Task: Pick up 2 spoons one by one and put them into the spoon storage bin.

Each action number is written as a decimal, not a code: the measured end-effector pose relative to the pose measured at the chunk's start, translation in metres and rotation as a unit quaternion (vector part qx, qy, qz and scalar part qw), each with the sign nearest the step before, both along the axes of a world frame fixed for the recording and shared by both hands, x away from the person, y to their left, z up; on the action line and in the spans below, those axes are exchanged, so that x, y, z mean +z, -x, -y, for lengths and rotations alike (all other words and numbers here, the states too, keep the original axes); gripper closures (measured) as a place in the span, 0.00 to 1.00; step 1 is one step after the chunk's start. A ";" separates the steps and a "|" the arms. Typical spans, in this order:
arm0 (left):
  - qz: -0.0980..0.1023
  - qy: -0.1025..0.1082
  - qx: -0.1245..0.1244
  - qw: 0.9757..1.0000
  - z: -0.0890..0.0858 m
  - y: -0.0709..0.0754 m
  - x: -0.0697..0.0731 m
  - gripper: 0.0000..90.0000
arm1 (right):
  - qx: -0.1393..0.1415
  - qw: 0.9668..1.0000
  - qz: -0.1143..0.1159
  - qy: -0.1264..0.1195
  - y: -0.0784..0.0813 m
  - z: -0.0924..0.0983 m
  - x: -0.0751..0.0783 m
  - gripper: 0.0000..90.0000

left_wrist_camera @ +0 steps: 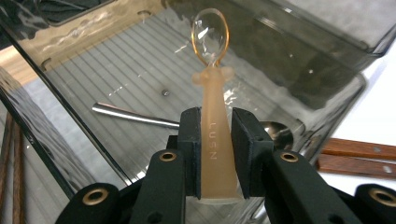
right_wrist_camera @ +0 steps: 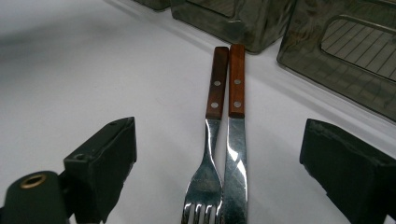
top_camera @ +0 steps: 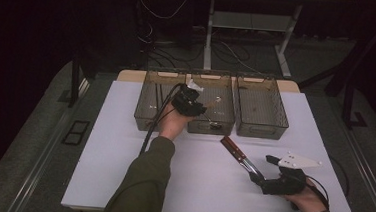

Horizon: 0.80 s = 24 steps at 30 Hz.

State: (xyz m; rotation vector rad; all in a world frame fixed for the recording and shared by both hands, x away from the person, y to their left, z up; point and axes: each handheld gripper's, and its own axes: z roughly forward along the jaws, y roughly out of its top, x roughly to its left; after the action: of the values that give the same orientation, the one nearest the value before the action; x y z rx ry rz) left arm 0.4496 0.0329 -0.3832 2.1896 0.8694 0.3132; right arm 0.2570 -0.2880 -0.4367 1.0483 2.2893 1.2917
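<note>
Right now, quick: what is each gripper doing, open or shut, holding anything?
Left gripper: shut on the pale translucent plastic spoon, above the middle smoky-grey bin.
Right gripper: open, holding nothing; wooden-handled fork and knife lie between its jaws.

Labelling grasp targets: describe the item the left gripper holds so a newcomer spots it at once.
Find the middle tray of the three smoky bins at the table's far edge. Above it the left gripper clamps a small spoon by its peach handle. Its clear, amber-rimmed bowl sets it apart from the steel spoon lying in the tray below.
</note>
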 end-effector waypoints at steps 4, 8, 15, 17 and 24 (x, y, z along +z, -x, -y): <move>0.009 0.013 0.009 1.000 0.001 0.000 -0.001 0.73 | -0.001 1.000 -0.001 -0.002 0.000 0.000 0.000 0.12; 0.015 0.024 0.003 1.000 0.001 0.002 0.003 0.64 | -0.001 1.000 0.000 -0.002 0.000 0.000 0.000 0.12; 0.029 0.049 -0.013 0.998 -0.005 0.013 0.011 0.52 | -0.003 1.000 0.000 -0.001 0.000 0.000 0.001 0.12; 0.032 0.057 -0.014 0.998 -0.008 0.018 0.013 0.50 | -0.003 1.000 -0.003 -0.002 0.000 0.001 0.000 0.12; 0.054 0.057 -0.033 0.996 -0.021 0.040 0.018 0.44 | -0.004 1.000 -0.003 -0.001 -0.001 0.000 0.000 0.12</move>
State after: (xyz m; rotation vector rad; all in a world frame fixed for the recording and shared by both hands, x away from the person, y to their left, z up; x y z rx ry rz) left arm 0.4097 0.0543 -0.3652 2.0716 0.7352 0.3393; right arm 0.2577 -0.2884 -0.4365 1.0621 2.2865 1.2905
